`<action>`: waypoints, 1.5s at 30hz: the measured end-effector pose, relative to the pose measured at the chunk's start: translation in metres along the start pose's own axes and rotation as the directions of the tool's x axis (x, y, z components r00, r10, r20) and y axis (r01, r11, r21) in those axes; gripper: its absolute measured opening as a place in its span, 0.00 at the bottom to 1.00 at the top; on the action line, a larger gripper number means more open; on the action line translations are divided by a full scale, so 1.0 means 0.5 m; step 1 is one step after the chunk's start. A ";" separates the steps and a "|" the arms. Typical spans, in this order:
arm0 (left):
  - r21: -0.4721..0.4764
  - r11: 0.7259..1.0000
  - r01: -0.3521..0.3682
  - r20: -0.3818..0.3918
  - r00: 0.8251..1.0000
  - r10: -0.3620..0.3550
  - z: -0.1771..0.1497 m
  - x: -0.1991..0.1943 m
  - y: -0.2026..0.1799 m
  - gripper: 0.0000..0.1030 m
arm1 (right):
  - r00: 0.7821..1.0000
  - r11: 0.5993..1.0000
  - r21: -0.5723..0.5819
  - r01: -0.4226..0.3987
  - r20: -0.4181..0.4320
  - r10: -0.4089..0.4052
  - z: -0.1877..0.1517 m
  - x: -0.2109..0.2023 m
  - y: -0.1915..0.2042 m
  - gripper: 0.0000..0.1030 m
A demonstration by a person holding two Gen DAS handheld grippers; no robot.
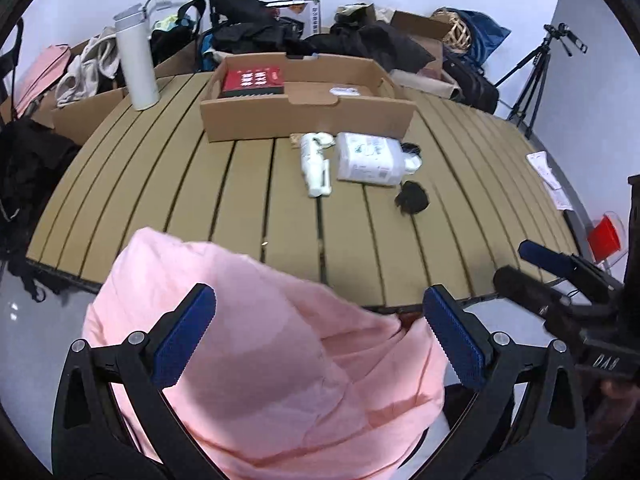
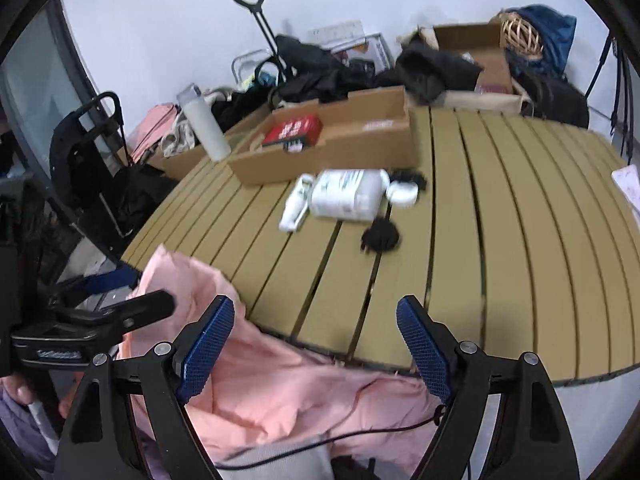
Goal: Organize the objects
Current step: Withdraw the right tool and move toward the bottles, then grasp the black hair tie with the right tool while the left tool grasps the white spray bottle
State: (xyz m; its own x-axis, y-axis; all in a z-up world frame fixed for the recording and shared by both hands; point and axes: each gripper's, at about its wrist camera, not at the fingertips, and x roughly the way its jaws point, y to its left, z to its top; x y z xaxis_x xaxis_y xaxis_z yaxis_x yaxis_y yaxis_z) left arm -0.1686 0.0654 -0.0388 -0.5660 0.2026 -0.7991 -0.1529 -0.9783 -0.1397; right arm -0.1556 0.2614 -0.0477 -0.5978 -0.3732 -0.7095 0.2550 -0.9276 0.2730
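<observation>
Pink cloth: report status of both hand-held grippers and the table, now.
Left hand-held gripper open, right hand-held gripper open, both empty. Pink cloth bunched over near table edge, ungripped. Box, white bottle, black tuft beyond; nothing blocking.

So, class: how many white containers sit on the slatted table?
3: a tall flask at the far left, a slim bottle lying mid-table, a large jug lying beside it. Others may be hidden.

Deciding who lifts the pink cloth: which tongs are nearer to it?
Left. The left tongs sit open right over the pink cloth; the right tongs, also open, are off to its right, nearer the table edge.
</observation>
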 end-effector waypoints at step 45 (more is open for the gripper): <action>-0.111 0.994 0.002 -0.019 1.000 -0.005 0.077 0.112 0.070 0.24 | 0.995 0.989 -0.111 0.102 -0.008 -0.103 0.069 0.141 -0.025 0.34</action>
State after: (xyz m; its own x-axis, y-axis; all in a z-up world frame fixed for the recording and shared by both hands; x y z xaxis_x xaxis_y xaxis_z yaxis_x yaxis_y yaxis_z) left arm -0.2368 0.0442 -0.0661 -0.5496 0.2063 -0.8096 -0.0634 -0.9765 -0.2058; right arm -0.2274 0.2462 -0.0788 -0.6150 -0.2754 -0.7389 0.2758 -0.9530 0.1256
